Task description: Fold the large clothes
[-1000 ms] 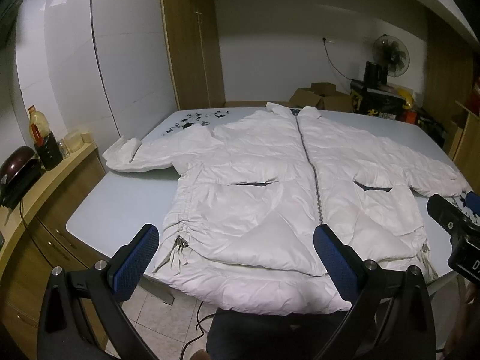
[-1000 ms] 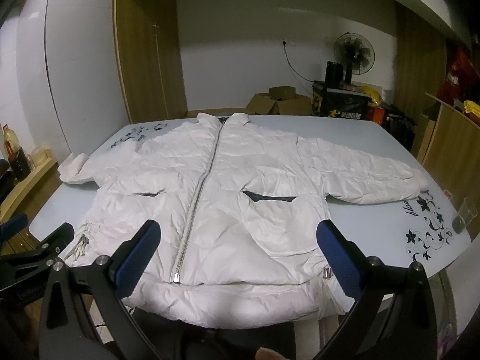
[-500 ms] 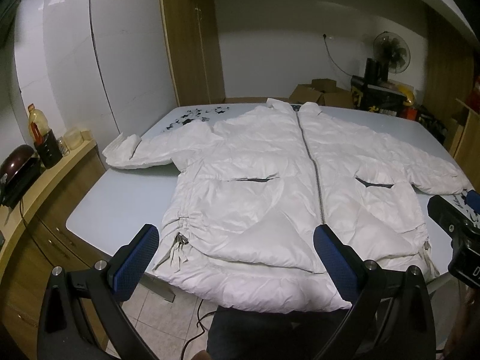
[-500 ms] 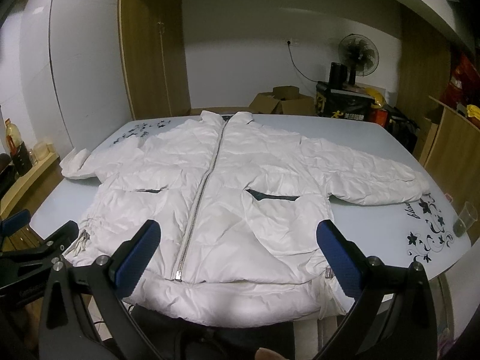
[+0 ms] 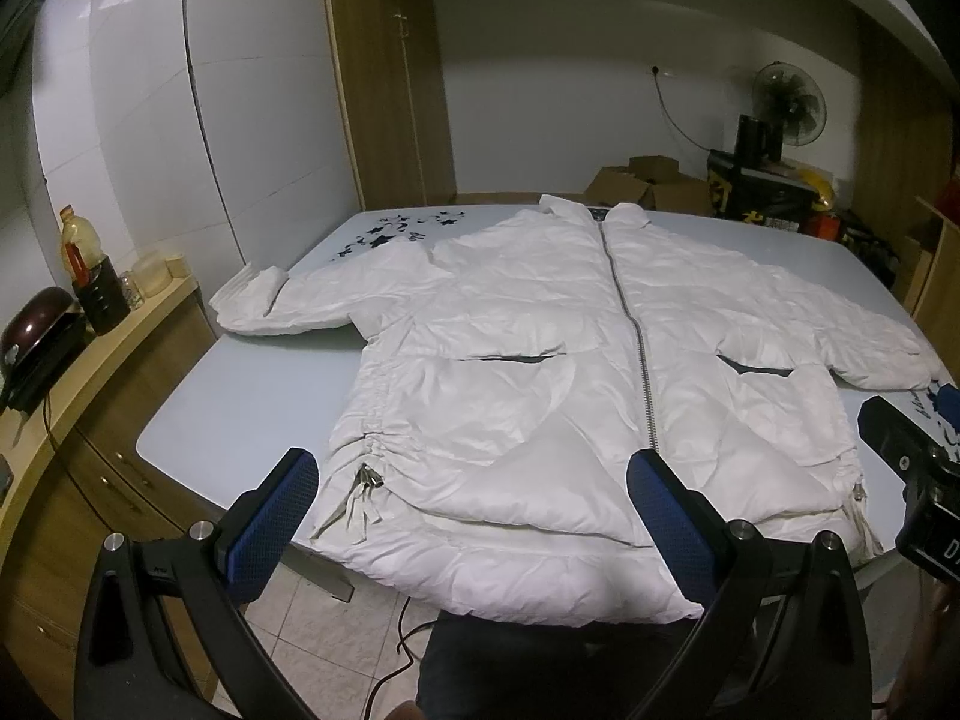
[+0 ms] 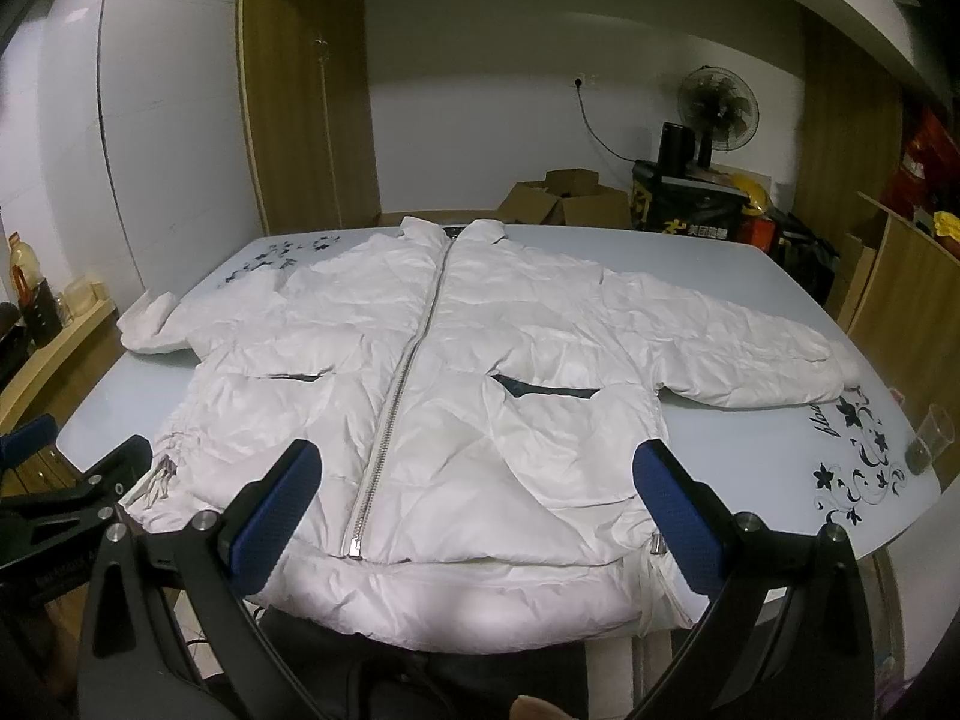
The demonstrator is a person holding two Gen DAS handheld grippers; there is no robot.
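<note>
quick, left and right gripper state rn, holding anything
left gripper: open, holding nothing, above the white jacket hem.
right gripper: open, holding nothing, also over the hem.

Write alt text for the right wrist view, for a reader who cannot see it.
A white puffer jacket lies zipped and spread flat, front up, on a pale table, sleeves out to both sides and hem hanging over the near edge. The open right hand-held gripper hovers above the hem, touching nothing. A plastic cup stands at the table's right edge.
</note>
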